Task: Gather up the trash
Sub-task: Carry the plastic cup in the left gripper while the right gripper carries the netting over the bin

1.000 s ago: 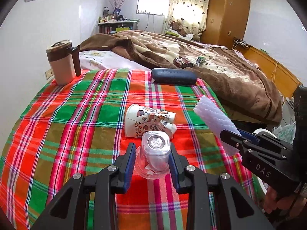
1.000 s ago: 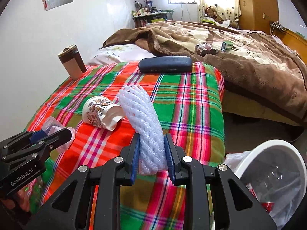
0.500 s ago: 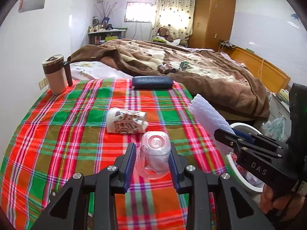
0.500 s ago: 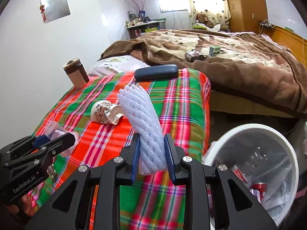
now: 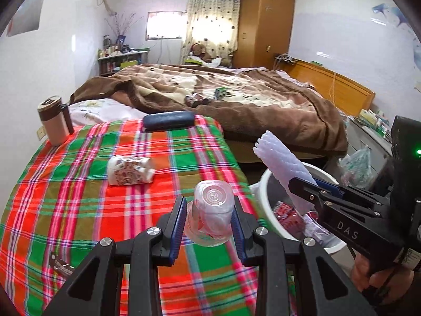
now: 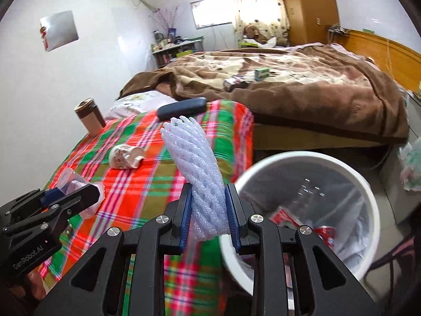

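Observation:
My left gripper [image 5: 208, 223] is shut on a clear plastic cup [image 5: 211, 210] and holds it above the right edge of the plaid table [image 5: 79, 210]. My right gripper [image 6: 208, 216] is shut on a white foam net sleeve [image 6: 194, 168], held at the near-left rim of the white trash bin [image 6: 368, 189]. The sleeve [image 5: 281, 166] and bin [image 5: 263, 200] also show in the left wrist view. A crushed patterned paper cup [image 5: 130, 169] lies on its side on the table. The bin holds red wrappers and a plastic liner.
A beige and brown travel mug [image 5: 54, 119] stands at the table's far left. A dark glasses case [image 5: 168, 119] lies at the far edge. A bed with a brown blanket [image 5: 250, 100] is behind. A plastic bag [image 5: 357, 166] sits right of the bin.
Both grippers have lifted and moved right, away from the table toward the bin, each keeping its load. The bin now fills more of the right wrist view.

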